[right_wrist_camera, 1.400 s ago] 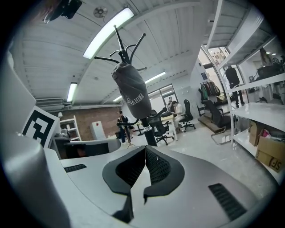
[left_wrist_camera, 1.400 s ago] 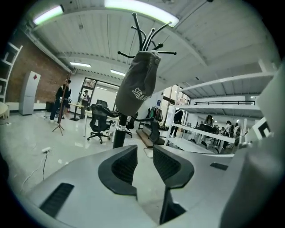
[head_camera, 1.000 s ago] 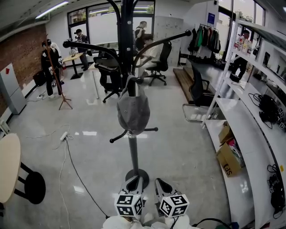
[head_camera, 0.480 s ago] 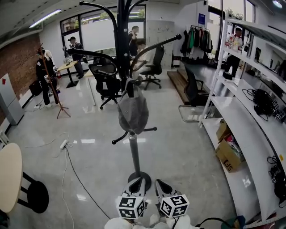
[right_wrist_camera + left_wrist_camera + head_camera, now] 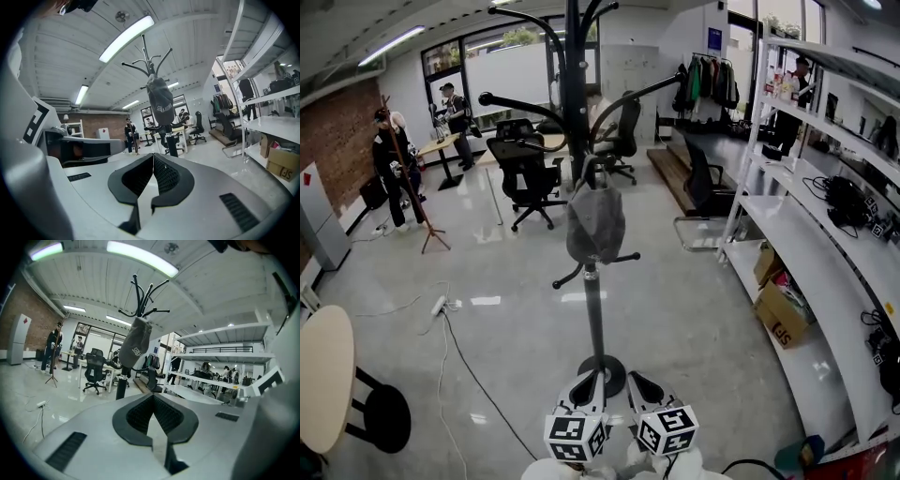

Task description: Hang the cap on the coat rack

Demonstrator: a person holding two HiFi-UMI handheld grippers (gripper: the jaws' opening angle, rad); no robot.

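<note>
Two grippers, side by side at the near side of the coat rack (image 5: 594, 309), just short of its round base in the head view, each with a marker cube at the rear; left gripper (image 5: 584, 386): black jaws pressed together, nothing between them; right gripper (image 5: 643, 386): jaws likewise closed and empty; both point toward the coat rack and touch neither it nor the cap.

One coat rack: black, upright pole on a round base, curved hooks at the top, short pegs lower on the pole.

One cap (image 5: 595, 223): grey, with white lettering visible in both gripper views; it hangs from a hook of the coat rack, draped against the pole, above the short pegs and below the top hooks; well apart from both grippers.

One office chair (image 5: 525, 167): black, beyond the coat rack, slightly left of it.

One run of white shelving (image 5: 811, 253): to the right of the coat rack; a cardboard box (image 5: 783, 317) on its low shelf.

One round table (image 5: 323, 361): pale top, far left of the coat rack; a black stool (image 5: 384, 417) just beside it.

One power strip (image 5: 439, 305): on the floor left of the coat rack, cable trailing toward the near edge.

Several persons (image 5: 391, 155): standing far beyond the coat rack, at left.
</note>
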